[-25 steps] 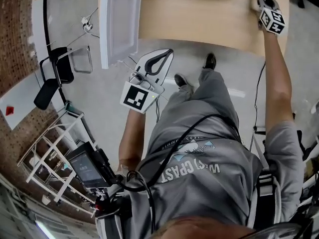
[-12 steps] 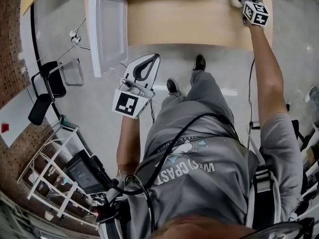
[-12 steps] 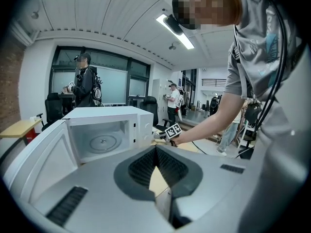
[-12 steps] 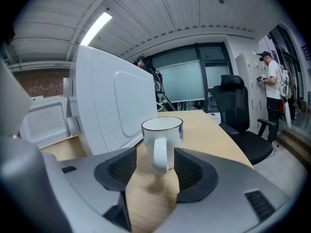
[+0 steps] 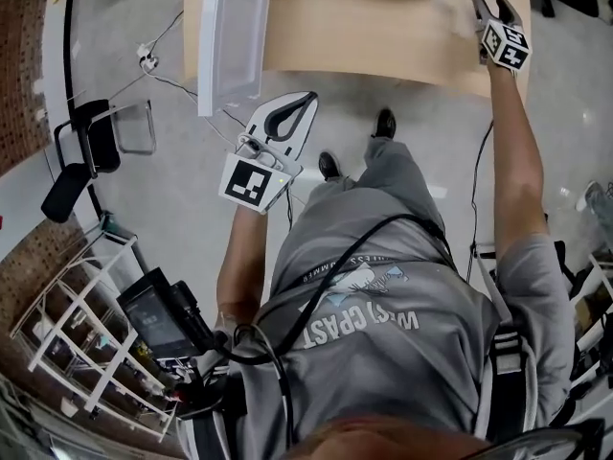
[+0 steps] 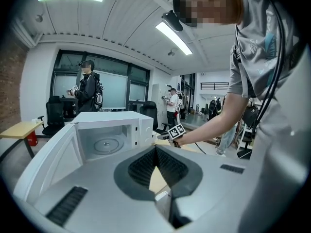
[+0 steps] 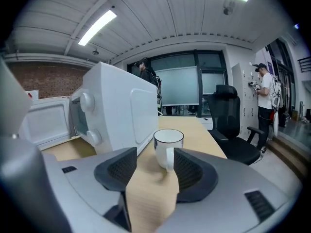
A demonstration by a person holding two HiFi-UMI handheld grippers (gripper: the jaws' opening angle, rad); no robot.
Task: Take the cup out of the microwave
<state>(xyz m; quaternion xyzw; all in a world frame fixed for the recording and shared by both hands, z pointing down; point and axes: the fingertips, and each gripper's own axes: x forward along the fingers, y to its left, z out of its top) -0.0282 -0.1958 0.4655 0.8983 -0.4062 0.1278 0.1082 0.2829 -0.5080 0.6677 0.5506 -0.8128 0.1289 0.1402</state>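
A white cup [image 7: 167,147] with a dark rim stands upright on the wooden table [image 5: 364,27], to the right of the white microwave [image 7: 116,110]. My right gripper [image 7: 154,161] has just been opening. Its jaws now stand wide, with the cup just ahead between the fingertips and neither pad pressing on it. In the head view the right gripper [image 5: 488,0] reaches over the table's right end. My left gripper [image 5: 308,99] hangs in front of the table with its fingertips meeting and nothing held. The left gripper view shows the microwave [image 6: 109,140] with its door open and only the turntable inside.
The microwave door [image 5: 230,36] swings out past the table's front edge. A black office chair [image 7: 233,125] stands right of the table. Cables [image 5: 153,60], another chair [image 5: 96,137] and a white rack [image 5: 77,324] are on the floor at the left. People stand in the background.
The right gripper's fingers were together a second ago and are now spread apart. Both grippers have shifted slightly in the head view.
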